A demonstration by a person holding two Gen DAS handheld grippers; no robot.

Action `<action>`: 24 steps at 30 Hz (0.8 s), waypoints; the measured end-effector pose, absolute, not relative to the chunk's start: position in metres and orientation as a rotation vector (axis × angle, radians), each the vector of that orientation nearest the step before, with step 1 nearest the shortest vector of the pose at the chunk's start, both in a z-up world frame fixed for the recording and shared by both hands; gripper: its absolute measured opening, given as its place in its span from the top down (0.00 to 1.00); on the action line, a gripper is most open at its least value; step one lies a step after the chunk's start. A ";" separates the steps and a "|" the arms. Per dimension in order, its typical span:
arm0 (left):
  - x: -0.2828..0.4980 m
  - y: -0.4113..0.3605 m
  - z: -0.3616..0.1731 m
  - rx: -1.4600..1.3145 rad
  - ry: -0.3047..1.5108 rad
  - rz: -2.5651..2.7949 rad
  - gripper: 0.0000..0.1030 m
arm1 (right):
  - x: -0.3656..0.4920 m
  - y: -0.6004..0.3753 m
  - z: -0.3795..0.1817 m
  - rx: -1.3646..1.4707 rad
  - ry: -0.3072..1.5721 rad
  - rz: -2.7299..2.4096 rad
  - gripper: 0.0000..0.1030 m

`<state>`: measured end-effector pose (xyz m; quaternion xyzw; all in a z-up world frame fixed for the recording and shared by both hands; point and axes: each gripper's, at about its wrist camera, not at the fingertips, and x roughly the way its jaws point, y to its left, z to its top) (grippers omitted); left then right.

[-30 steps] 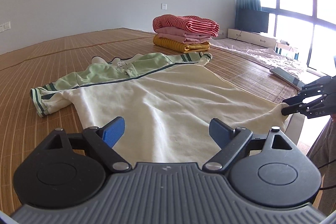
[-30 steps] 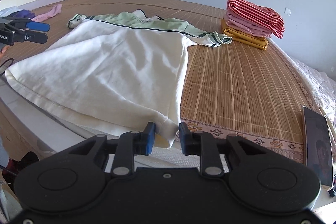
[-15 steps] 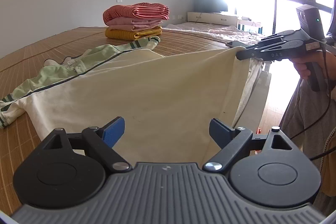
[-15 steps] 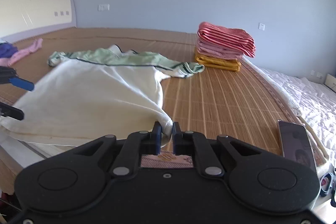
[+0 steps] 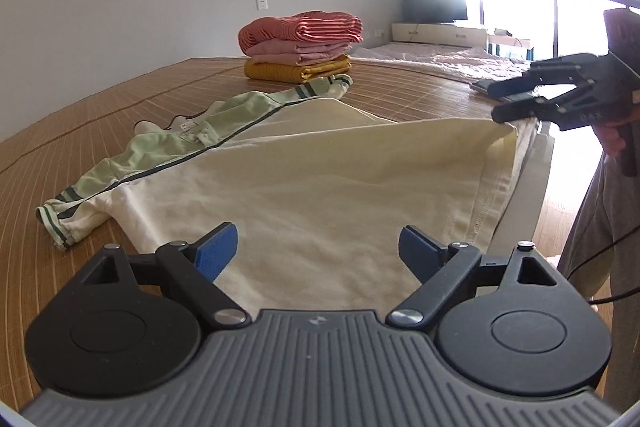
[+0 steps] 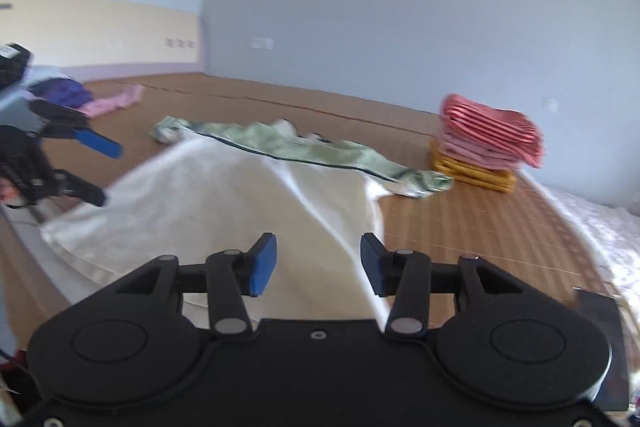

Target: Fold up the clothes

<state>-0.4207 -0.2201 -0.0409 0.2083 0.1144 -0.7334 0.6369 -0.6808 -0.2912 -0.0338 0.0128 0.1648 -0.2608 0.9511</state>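
A cream sweatshirt [image 5: 320,179] with pale green, dark-striped sleeves lies spread on a bamboo mat [image 5: 100,115] on the bed. My left gripper [image 5: 316,251] hovers open over its near hem, blue pads wide apart and holding nothing. My right gripper [image 5: 493,103] is at the far hem corner, which stands raised just under its lower finger. In the blurred right wrist view the right gripper [image 6: 318,263] is open, and the sweatshirt [image 6: 240,195] runs beneath its pads. The left gripper [image 6: 110,175] shows open at the left.
Folded clothes [image 5: 300,47] are stacked at the back of the mat: red-striped, pink, yellow. Loose pink and purple clothes [image 6: 116,103] lie far left. A dark phone [image 6: 596,311] sits near the bed's edge [image 5: 532,163]. A person's hand [image 5: 616,139] holds the right gripper.
The right gripper was shut on the hem corner and lifted it; now its pads stand apart. The left gripper stayed open and shifted along the near hem.
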 end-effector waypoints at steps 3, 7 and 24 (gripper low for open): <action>-0.398 -0.220 -0.033 0.371 0.337 -1.615 0.12 | -0.638 -0.272 -0.044 0.082 0.369 -0.336 0.52; -0.374 -0.217 -0.031 0.245 0.437 -1.573 0.11 | -0.583 -0.242 -0.056 0.069 0.435 -0.182 0.52; -0.354 -0.188 -0.032 0.183 0.467 -1.532 0.11 | -0.499 -0.193 -0.081 -0.171 0.548 -0.070 0.97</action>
